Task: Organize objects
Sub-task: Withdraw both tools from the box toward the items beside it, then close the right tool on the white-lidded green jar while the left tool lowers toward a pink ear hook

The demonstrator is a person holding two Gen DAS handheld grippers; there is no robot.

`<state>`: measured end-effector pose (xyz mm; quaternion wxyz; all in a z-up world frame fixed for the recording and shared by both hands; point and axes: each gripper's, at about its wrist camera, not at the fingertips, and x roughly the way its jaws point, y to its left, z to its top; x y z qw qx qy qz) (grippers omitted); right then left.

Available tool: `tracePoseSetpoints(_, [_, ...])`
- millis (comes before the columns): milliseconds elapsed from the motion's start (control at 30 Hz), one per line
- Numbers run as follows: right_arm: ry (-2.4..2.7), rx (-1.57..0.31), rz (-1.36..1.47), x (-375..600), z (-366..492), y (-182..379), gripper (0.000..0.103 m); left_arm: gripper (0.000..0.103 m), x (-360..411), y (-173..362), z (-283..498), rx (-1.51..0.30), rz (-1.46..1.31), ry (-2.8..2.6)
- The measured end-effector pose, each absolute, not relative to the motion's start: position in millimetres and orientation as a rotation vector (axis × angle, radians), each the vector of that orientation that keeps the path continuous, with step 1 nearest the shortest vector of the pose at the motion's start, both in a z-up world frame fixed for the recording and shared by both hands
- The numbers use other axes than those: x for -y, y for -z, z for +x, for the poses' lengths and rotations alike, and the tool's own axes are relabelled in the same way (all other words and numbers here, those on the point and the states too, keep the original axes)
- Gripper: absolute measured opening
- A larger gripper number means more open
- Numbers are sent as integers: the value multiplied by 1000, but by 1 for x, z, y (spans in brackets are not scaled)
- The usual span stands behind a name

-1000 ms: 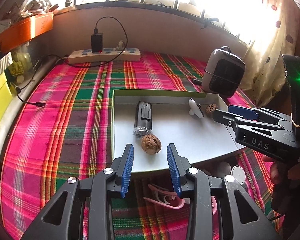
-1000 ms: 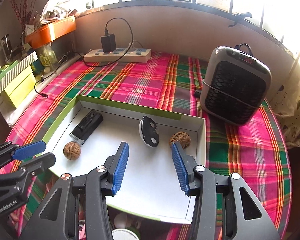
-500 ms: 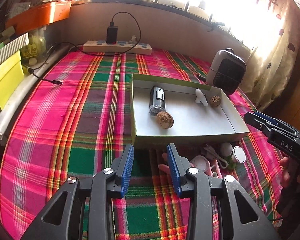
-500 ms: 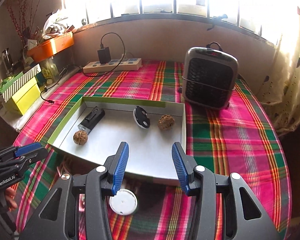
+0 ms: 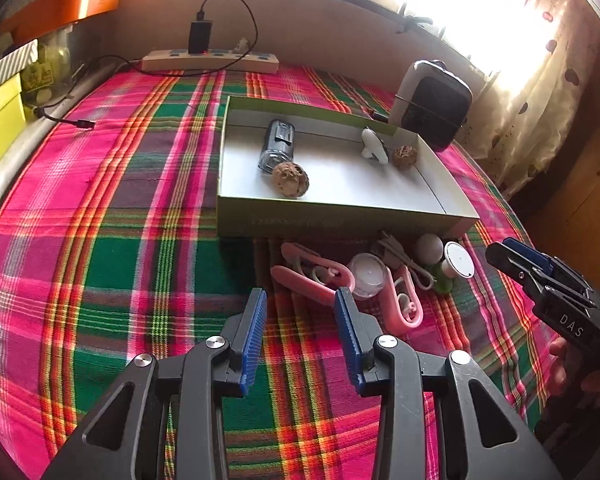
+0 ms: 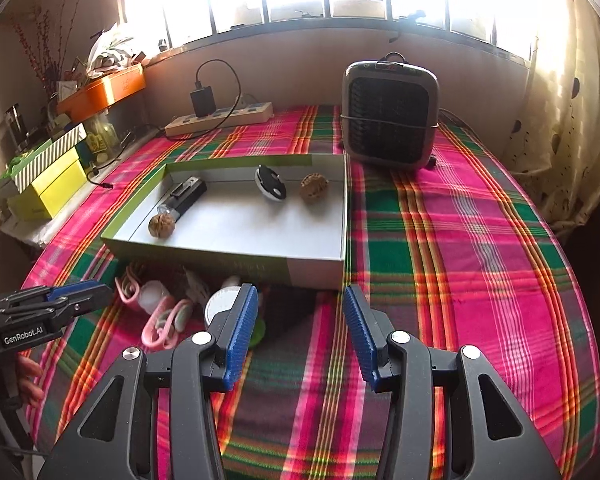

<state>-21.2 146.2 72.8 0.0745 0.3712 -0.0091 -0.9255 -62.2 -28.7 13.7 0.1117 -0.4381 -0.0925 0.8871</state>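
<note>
While both tools hang above the plaid bench [image 5: 112, 216], neither holds anything: left tool [image 5: 300, 336], lower centre of its view, has blue pads apart; right tool [image 6: 298, 332], lower centre of its own view, pads likewise apart.

Box [image 5: 340, 220] sits mid-frame in left view, w/ a walnut [image 5: 290, 180] at its near left, dark device [image 5: 278, 146] just behind and touching it, white-and-black gadget [image 5: 374, 146] and 2nd walnut [image 5: 404, 156] side by side at far right.

Loose items lie on the cloth in front of the box, centre-right of left view: pink clips [image 5: 316, 276], white round lid [image 5: 367, 278], 2nd pink clip [image 5: 406, 304], white disc [image 5: 458, 260] beside a green piece [image 5: 440, 280]. Left tool's tips sit just short of the pink clips.

Heater [image 6: 390, 116] stands upper centre-right in right view, behind box. Power strip [image 6: 220, 118] w/ black charger [image 6: 202, 102] is upper left by the wall.
</note>
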Motion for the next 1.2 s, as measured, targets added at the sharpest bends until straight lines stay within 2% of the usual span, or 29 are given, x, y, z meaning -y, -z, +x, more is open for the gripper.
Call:
tracePoseSetpoints(300, [2749, 35, 1142, -148, -14, -62, 46, 33, 10, -12, -64, 215, -1307, -2621])
tracePoseSetpoints(1200, [2610, -37, 1214, -124, -27, -42, 47, 33, 45, -8, -66, 261, -1365, -2686])
